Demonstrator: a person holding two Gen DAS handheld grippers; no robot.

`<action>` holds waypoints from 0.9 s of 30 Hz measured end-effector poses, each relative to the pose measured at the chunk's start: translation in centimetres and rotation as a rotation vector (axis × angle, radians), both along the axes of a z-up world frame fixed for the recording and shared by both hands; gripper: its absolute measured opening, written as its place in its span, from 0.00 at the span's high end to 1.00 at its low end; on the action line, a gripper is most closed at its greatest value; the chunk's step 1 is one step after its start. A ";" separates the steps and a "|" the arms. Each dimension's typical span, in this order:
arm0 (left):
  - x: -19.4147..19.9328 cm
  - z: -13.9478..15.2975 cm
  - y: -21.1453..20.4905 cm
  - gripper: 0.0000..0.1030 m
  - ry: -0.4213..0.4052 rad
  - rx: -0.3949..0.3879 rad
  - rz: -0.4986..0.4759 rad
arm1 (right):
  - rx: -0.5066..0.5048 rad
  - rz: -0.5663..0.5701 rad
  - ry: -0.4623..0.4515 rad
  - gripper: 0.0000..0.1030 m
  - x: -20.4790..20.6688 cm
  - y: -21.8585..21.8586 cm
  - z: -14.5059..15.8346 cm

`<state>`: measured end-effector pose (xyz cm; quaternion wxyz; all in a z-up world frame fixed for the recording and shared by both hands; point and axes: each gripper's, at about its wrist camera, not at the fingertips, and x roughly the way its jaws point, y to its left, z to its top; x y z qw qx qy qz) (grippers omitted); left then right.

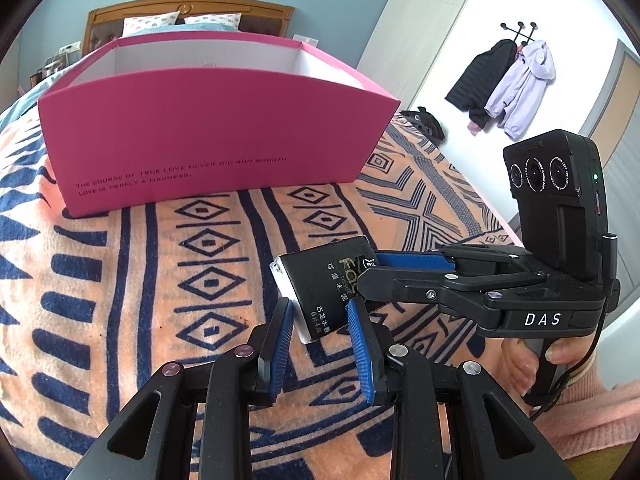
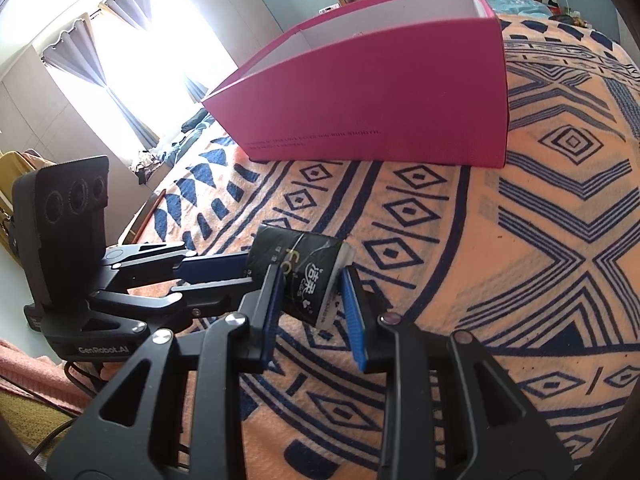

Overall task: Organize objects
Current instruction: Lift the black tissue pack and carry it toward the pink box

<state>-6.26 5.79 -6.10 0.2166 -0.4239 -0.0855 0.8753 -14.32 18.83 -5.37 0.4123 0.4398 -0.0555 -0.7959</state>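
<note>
A black tissue pack (image 1: 320, 292) with white and gold print is held above the patterned blanket; it also shows in the right wrist view (image 2: 308, 276). My left gripper (image 1: 320, 344) has its blue pads on either side of the pack's near end. My right gripper (image 1: 370, 270) comes in from the right and pinches the pack's other end. In the right wrist view my right gripper (image 2: 310, 304) straddles the pack and the left gripper (image 2: 256, 272) holds it from the left. An open pink box (image 1: 200, 136) stands behind, also in the right wrist view (image 2: 380, 92).
The bed is covered by an orange and navy blanket (image 1: 160, 280). A wooden headboard (image 1: 192, 16) with pillows lies behind the box. Jackets (image 1: 508, 80) hang on a wall rack at right. A curtained window (image 2: 120, 60) is at left.
</note>
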 end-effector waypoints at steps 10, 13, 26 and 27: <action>-0.3 1.4 -0.1 0.73 0.034 -0.004 -0.001 | -0.011 0.002 0.044 0.68 -0.1 0.0 1.6; -0.4 1.7 -0.1 0.73 0.043 -0.005 -0.002 | -0.017 0.002 0.055 0.68 -0.2 0.2 2.1; -1.3 3.8 0.2 0.73 0.107 -0.027 -0.004 | -0.020 -0.005 0.118 0.68 -0.8 -0.1 4.1; -1.4 4.0 0.2 0.73 0.112 -0.030 -0.004 | -0.021 -0.006 0.121 0.68 -0.9 -0.2 4.2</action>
